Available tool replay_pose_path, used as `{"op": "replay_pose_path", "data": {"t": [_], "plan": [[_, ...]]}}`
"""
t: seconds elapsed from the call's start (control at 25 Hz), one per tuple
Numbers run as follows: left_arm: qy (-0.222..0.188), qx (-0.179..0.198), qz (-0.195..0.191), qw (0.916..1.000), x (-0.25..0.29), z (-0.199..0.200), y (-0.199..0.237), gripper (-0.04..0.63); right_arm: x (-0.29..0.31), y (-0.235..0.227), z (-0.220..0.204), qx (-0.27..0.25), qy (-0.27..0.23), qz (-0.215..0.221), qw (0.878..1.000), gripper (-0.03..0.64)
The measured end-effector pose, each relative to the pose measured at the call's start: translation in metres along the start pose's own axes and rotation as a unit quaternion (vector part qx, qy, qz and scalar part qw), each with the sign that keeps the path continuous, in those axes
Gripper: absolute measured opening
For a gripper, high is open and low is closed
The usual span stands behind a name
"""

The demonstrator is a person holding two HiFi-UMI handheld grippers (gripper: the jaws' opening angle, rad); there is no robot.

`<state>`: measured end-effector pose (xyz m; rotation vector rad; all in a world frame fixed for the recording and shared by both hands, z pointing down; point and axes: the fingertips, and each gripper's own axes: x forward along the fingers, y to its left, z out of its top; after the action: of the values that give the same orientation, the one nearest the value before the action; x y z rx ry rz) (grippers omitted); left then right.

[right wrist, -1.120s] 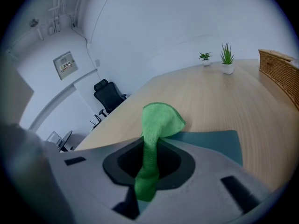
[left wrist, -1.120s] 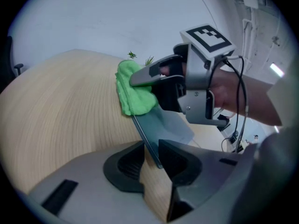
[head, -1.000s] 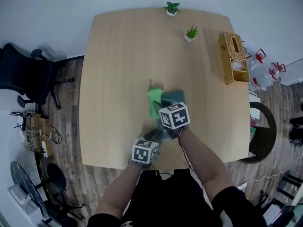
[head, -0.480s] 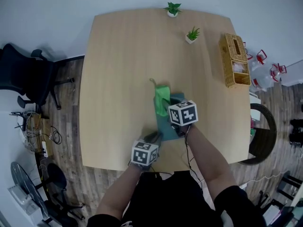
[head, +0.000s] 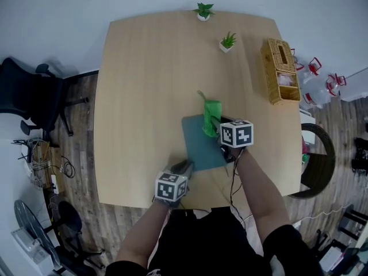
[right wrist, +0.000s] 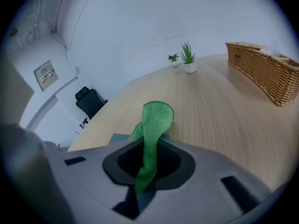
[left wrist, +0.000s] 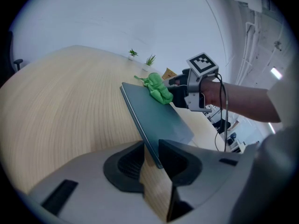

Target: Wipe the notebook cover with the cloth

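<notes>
A dark teal notebook (head: 202,142) lies flat near the table's front edge. My left gripper (head: 183,168) is shut on its near left corner; in the left gripper view the notebook (left wrist: 156,113) runs away from the jaws, its corner pinched between them. My right gripper (head: 218,126) is shut on a green cloth (head: 210,115), which drapes over the notebook's far right corner and onto the wood beyond. In the right gripper view the green cloth (right wrist: 152,125) stands up out of the jaws, with a sliver of notebook (right wrist: 120,137) to its left.
On the round wooden table (head: 149,85), a wicker basket (head: 279,71) stands at the right edge. Two small potted plants (head: 228,41) (head: 203,11) sit at the far side. A black office chair (head: 29,99) is on the floor to the left.
My right gripper has dragged the cloth to the right and slightly away across the cover, uncovering most of the notebook. The left gripper has kept its hold on the corner.
</notes>
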<state>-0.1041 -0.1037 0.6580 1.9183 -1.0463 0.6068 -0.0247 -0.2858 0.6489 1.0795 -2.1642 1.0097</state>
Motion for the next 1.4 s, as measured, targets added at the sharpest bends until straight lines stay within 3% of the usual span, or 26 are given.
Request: {"op": "replay_pose_path", "data": {"t": [0.64,1.16,1.4], "plan": [[-0.001,0.003,0.004,1.0000,0.000,-0.001,0.000,0.091,-0.026,-0.038,-0.012,0.051,-0.014,-0.023,0.998,0.057],[-0.011,0.007,0.010,0.9999,0.000,0.000,0.000,0.094,-0.047,-0.023,-0.027,0.020,-0.012,-0.008,1.000,0.057],[-0.023,-0.010,0.020,0.9995,-0.002,0.001,0.000,0.092,-0.061,-0.016,-0.048,0.010,-0.003,0.007,1.000,0.057]]}}
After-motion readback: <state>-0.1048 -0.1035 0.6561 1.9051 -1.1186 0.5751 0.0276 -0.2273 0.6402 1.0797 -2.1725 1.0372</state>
